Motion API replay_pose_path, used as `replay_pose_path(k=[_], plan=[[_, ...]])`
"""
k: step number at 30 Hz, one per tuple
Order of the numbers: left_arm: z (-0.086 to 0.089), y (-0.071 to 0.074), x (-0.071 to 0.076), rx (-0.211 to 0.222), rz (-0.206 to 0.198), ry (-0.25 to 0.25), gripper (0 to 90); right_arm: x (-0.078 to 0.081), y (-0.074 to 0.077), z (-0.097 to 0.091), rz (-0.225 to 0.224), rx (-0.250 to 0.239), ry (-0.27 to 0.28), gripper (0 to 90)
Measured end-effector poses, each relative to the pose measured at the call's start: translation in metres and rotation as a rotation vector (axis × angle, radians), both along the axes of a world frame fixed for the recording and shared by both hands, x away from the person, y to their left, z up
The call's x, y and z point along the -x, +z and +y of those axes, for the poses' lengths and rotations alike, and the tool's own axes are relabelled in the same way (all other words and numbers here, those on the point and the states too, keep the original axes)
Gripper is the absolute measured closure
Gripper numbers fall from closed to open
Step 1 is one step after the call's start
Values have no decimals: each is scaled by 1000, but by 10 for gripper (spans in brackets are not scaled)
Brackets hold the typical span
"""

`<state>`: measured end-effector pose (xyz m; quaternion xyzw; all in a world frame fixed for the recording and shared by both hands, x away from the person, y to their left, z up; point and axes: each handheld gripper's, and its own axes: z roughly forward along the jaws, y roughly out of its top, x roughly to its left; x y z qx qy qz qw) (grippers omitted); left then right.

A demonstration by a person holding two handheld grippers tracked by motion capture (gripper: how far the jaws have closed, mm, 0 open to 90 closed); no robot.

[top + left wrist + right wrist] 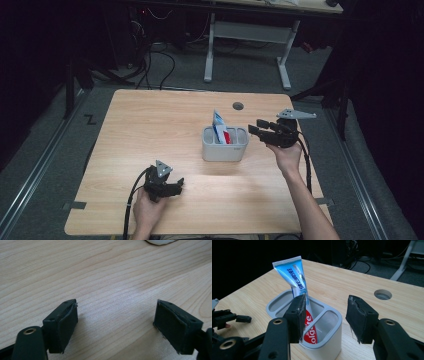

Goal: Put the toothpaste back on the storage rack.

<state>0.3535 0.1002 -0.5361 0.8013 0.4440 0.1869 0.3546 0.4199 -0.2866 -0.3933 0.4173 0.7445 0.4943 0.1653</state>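
A grey holder with several compartments stands at the table's middle. Two toothpaste tubes lean upright in it, a blue and white one and a red one. My right gripper hovers just right of the holder, pointing left at it, jaws open with nothing between them. In the right gripper view the holder's rim lies just beyond the pads. My left gripper rests low over the table near the front edge, jaws open and empty; in the left gripper view bare wood lies between its pads.
The wooden table has a round cable hole behind the holder. Cables trail from both grippers off the front edge. A white desk frame stands on the floor beyond the table.
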Motion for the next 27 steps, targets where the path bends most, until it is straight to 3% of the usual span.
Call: replay_pose_path(k=[27], plan=[[0, 0, 0, 0, 0, -1, 195, 22, -4, -38, 7, -34, -43, 499]])
